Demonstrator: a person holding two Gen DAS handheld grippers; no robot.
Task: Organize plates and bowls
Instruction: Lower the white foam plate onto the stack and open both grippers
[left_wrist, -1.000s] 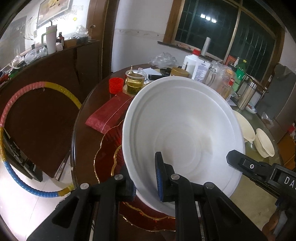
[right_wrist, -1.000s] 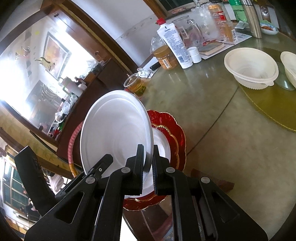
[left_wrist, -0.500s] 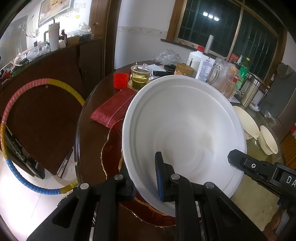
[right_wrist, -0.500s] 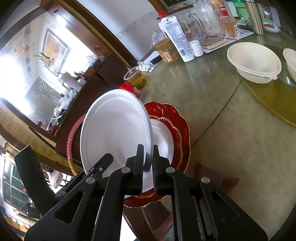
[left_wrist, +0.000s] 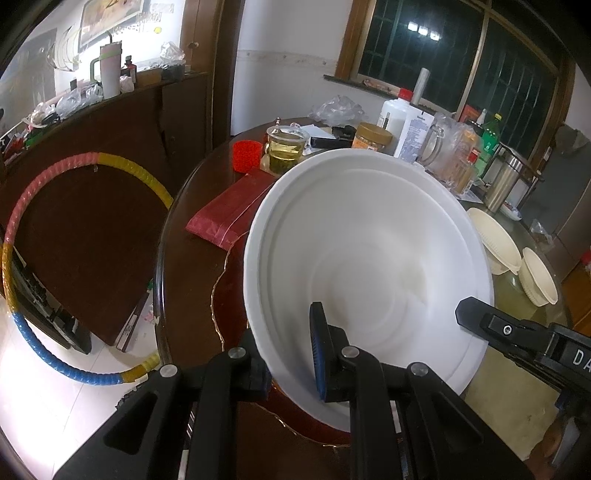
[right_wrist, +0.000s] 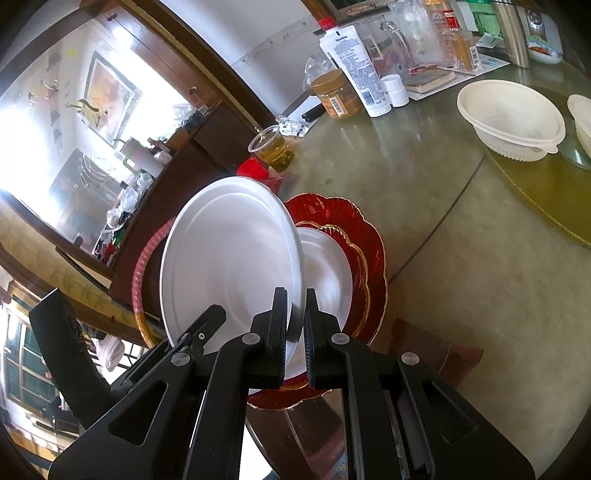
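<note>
Both grippers, the left gripper (left_wrist: 291, 354) and right gripper (right_wrist: 295, 328), are clamped on the rim of one tilted white plate (left_wrist: 365, 266) mid-frame, above a red scalloped plate (right_wrist: 354, 236). Upper right: two cream bowls (right_wrist: 509, 118); a tube reads "Vaseline" (right_wrist: 356, 70).

1. Strong fisheye bending and dark vignette at the edges of both views.
2. Blown-out glare at upper left in the right view.
3. Lamp reflections in the dark window (left_wrist: 458, 62).
4. Focus mostly sharp.
</note>
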